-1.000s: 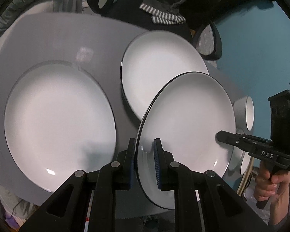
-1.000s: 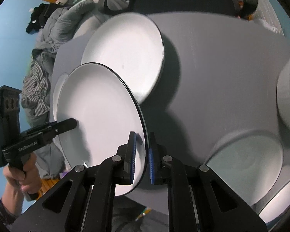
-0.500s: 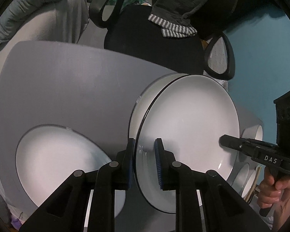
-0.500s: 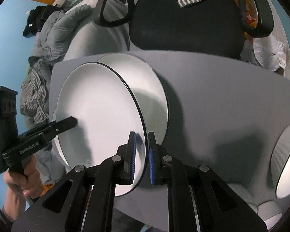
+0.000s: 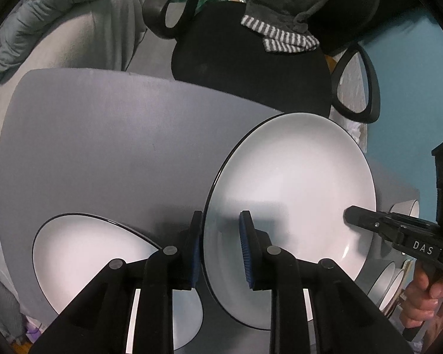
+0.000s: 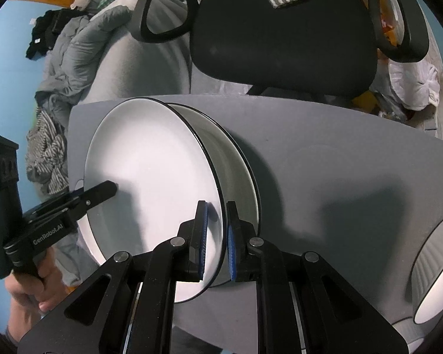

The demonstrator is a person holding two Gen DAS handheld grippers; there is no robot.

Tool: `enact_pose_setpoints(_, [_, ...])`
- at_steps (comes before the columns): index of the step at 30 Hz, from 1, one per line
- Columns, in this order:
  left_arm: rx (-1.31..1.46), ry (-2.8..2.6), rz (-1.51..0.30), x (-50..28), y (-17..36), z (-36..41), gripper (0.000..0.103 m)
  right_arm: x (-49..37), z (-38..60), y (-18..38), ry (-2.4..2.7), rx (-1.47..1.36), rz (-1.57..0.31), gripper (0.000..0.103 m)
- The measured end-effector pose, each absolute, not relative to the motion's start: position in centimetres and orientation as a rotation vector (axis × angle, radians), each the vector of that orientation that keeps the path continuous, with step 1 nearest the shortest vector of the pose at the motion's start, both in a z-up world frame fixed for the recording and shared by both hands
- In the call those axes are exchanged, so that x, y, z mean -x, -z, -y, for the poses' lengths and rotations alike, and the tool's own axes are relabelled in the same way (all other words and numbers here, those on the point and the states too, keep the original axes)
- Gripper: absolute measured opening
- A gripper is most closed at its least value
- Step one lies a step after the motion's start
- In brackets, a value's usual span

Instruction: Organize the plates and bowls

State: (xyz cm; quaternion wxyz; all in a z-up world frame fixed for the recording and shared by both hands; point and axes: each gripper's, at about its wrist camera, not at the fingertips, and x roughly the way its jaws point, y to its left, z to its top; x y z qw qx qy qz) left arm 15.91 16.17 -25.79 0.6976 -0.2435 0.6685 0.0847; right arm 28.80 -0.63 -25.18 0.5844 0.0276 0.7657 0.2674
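Both grippers hold one white plate with a black rim (image 5: 292, 194) by opposite edges. My left gripper (image 5: 220, 250) is shut on its near rim; my right gripper (image 6: 216, 239) is shut on its other rim, where the plate (image 6: 150, 183) fills the left of the right wrist view. The held plate hovers just above a second matching plate (image 6: 236, 171) lying on the grey table (image 5: 118, 135), almost covering it. A third white plate (image 5: 82, 253) lies on the table at the lower left in the left wrist view.
A ribbed white bowl (image 6: 437, 271) sits at the table's right side; more bowls (image 5: 395, 277) show behind the held plate. A black office chair (image 6: 280, 35) with a striped cloth stands beyond the far edge. Grey bedding (image 5: 44, 23) lies at the left.
Both grippers carried the held plate away from the large near plate toward the far plate; it now hangs directly over that plate, nearly hiding it.
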Motion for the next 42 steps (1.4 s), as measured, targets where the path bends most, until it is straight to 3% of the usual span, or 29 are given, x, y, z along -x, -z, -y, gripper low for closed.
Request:
enact_pose_setpoints(10, [0.521,-0.198,-1.516,-15.6,27.1,-15.1,0.025,-28.5,0.4,25.4,-0.553,0.037,-1.801,0.015])
enact_pose_setpoints(17, [0.454,-0.209,-1.548,-16.3,27.2,-14.2,0.027,-29.1,-0.1,25.2,-0.524,-0.004,-1.848,0.037])
enact_pose_setpoints(20, [0.402,-0.227,-1.546,-16.5,26.9,-13.8,0.032,-29.3,-0.5,25.4,-0.491,-0.004,-1.895,0.042])
enact_pose_setpoints(27, [0.325,-0.239,-1.535,-16.4,25.9,-13.5,0.042,-29.4,-1.4,24.8,-0.420,0.074,-1.912,0.045])
enact_pose_setpoints(34, [0.390,-0.246,-1.501,-15.4,24.6,-14.9,0.043,-29.3,-2.7,24.6,-0.360,0.170,-1.905,0.047])
enact_pose_setpoints(36, [0.395,-0.251,-1.496,-15.1,24.3,-15.0,0.043,-29.1,-3.2,24.2,-0.335,0.250,-1.872,0.054])
enact_pose_setpoints(42, [0.438,-0.241,-1.479,-13.8,23.5,-15.5,0.043,-28.5,-4.5,23.2,-0.347,0.386,-1.795,0.054])
